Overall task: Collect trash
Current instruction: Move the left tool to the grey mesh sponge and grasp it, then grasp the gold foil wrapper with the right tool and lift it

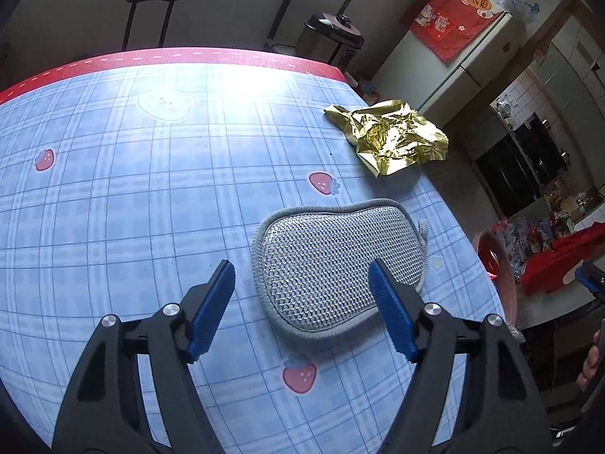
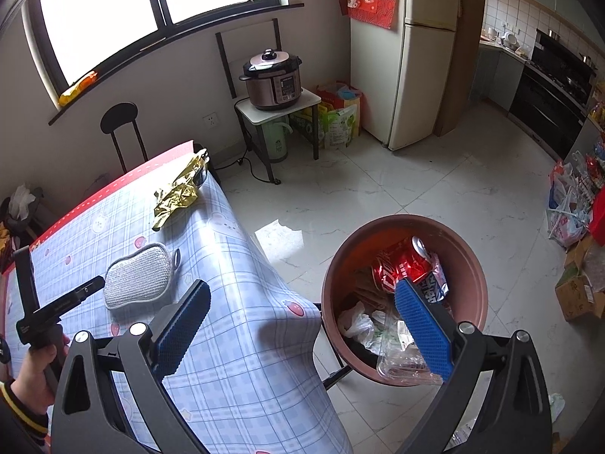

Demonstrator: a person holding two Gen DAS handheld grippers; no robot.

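Note:
A crumpled gold foil wrapper (image 1: pixel 389 136) lies near the table's right edge; it also shows in the right wrist view (image 2: pixel 179 195). A grey mesh scrub pad (image 1: pixel 336 265) lies closer, between my left gripper's (image 1: pixel 302 272) open, empty fingers; the pad also shows in the right wrist view (image 2: pixel 140 278). My right gripper (image 2: pixel 302 291) is open and empty, held over the table corner and the brown trash bin (image 2: pixel 469 249). The bin holds a red soda can (image 2: pixel 402 265), plastic bags and wrappers. The left gripper's body (image 2: pixel 60 306) shows in the right wrist view.
The table (image 1: pixel 132 196) has a blue plaid cloth with a red border. The bin's rim (image 1: pixel 499 265) sits off the table's right edge. A black stool (image 2: pixel 123 132), a pressure cooker on a stand (image 2: pixel 274 79), a fridge (image 2: pixel 427 56) and floor bags (image 2: pixel 567 208) stand around.

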